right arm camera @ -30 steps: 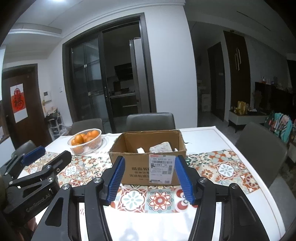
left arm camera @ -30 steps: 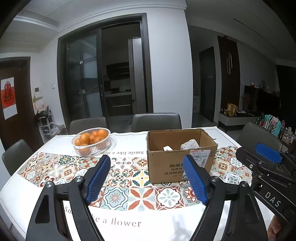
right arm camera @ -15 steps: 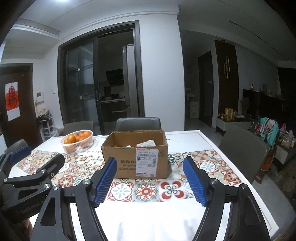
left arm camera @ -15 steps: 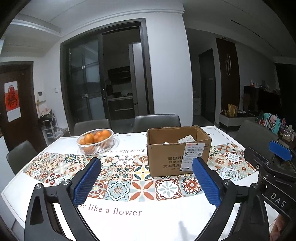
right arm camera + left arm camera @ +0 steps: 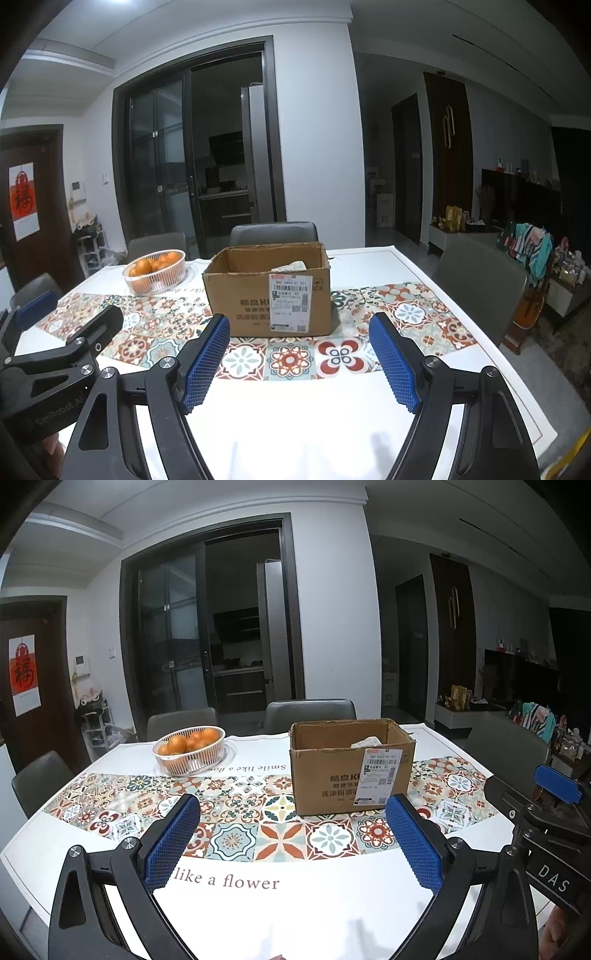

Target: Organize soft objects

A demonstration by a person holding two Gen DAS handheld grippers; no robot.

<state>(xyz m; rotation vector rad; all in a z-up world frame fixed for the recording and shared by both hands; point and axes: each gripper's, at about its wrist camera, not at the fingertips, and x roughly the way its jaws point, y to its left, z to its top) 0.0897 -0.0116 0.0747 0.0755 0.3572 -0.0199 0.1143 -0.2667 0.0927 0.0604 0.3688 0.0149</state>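
Both hand-held grippers have drawn back from the box since a second ago, and their blue pads now stand wider apart. Reading from the left: a white basket (image 5: 189, 751) of oranges (image 5: 192, 739) sits toward the far left of the worktop (image 5: 258, 904), on the edge of the patterned tile runner (image 5: 229, 812). The left hand-held gripper (image 5: 291, 838) hovers over the near white part of the cloth, fingers spread and nothing between them. Right of the basket stands the open cardboard box (image 5: 271, 291), upright, with a shipping label (image 5: 290, 302) on its near face. A pale soft object (image 5: 291, 266) lies inside it, only its top showing above the rim. The right hand-held gripper (image 5: 301, 360) hangs in front of the box, likewise released and empty. Grey chairs (image 5: 480, 284) ring the worktop.
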